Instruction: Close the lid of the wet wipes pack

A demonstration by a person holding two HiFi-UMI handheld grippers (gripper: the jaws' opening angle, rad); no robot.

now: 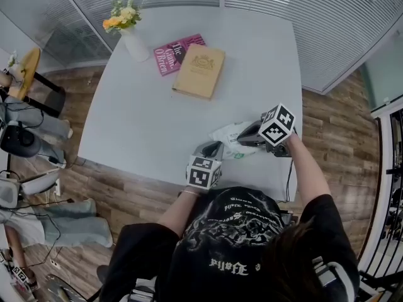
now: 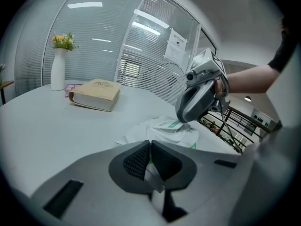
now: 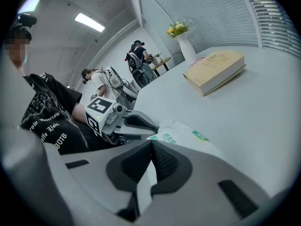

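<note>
Right gripper (image 3: 151, 143) jaws fully closed with nothing between them, tip down on top of the wet wipes pack (image 1: 229, 135). Left gripper (image 2: 150, 143) pinched on the pack's near edge. Pack lies on the white table (image 1: 145, 118), near its front edge.

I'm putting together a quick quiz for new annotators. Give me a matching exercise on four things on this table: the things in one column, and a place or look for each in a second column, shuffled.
1. vase
2. tan book
3. pink book
4. wet wipes pack

A. white with green print
B. partly covered by another book
C. holds flowers
D. lies partly on another book

Pairs: 1-C, 2-D, 3-B, 4-A.
</note>
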